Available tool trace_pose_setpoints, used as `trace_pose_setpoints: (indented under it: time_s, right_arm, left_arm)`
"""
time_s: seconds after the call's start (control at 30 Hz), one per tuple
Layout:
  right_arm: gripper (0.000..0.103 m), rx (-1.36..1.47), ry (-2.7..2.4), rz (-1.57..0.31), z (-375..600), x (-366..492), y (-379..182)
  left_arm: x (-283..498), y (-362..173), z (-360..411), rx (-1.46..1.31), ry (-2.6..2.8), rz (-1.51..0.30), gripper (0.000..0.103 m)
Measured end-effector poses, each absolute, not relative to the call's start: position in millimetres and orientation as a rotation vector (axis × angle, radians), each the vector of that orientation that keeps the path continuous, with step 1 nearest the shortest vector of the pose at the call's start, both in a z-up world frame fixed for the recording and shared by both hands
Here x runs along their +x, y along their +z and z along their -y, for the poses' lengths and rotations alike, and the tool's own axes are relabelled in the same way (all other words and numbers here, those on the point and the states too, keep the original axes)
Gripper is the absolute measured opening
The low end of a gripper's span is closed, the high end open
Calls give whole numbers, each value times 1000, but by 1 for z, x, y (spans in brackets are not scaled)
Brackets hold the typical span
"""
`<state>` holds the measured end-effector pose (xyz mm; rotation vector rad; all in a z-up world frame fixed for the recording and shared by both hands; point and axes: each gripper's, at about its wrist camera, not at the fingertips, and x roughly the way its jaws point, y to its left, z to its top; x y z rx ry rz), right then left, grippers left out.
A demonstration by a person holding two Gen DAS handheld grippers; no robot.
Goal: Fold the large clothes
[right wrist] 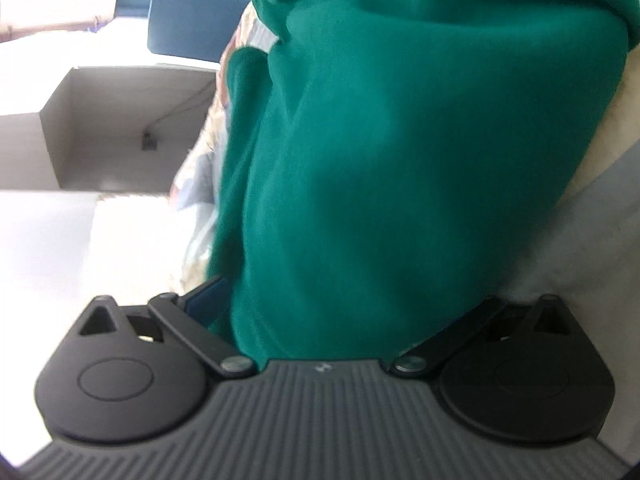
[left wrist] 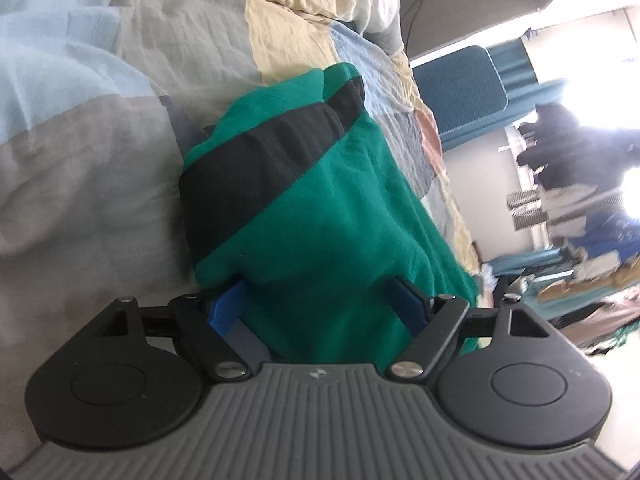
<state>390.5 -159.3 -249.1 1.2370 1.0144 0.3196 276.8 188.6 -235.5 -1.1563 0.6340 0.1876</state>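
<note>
A green garment with a dark band lies bunched on a patchwork bedspread. My left gripper has its blue fingers spread wide, and the green cloth fills the gap between them and hides the tips. In the right wrist view the same green garment drapes over my right gripper. One blue finger shows at the left; the other is hidden under the cloth. The linkage arms stand wide apart.
The bedspread has grey, pale blue and cream patches. A blue padded chair stands beyond the bed edge, with a cluttered, brightly lit room behind. A white shelf recess shows in the right wrist view.
</note>
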Motion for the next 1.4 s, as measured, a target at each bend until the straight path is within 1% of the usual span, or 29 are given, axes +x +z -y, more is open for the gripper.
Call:
trace_pose_setpoints:
  time_s: [0.1,0.23,0.43,0.57,0.77,0.83,0.97,1.03,1.1,1.13,1.3,1.4]
  right_arm:
    - [103,1304,331,-984,167,391,-248]
    - [103,1326,334,-933,171,386,-238]
    - [103,1231,290,-934,176,379,-237]
    - [101,1221,177,-924,193,378,-241]
    - [101,1235,181,-920,197,385,-242]
    - [100,1217,216,-931,192,387,-243]
    - [100,1189,326,-991,173,405,-248]
    - [89,1110,352,-997,162,413,-245]
    - [82,1092,347,-990,163,418,-243]
    - [80,1108,352,-985,166,420,-242]
    - [79,1197,406,-913,176,425,-231]
    - [78,1232,390,-911,178,422,-236]
  left_arm:
    - [274,-240,-196,-1209,184,-602,82]
    - [273,-248,-204,-1296,189,-579,82]
    - [268,-252,-210,-1374,203,-548,82]
    - [262,-245,-210,-1339,234,-550,82]
    - [259,-236,-202,-1217,313,-635,83]
    - [260,-242,-203,-1227,319,-661,83]
    - [261,-249,-208,-1281,307,-649,85]
    - [261,-251,-209,-1296,298,-639,85]
    - [260,-252,-212,-1328,278,-615,85]
    - [259,-253,-214,-1340,270,-601,85]
    - [267,-254,-218,-1395,256,-547,84]
    - [278,-256,-215,-1386,243,-544,84]
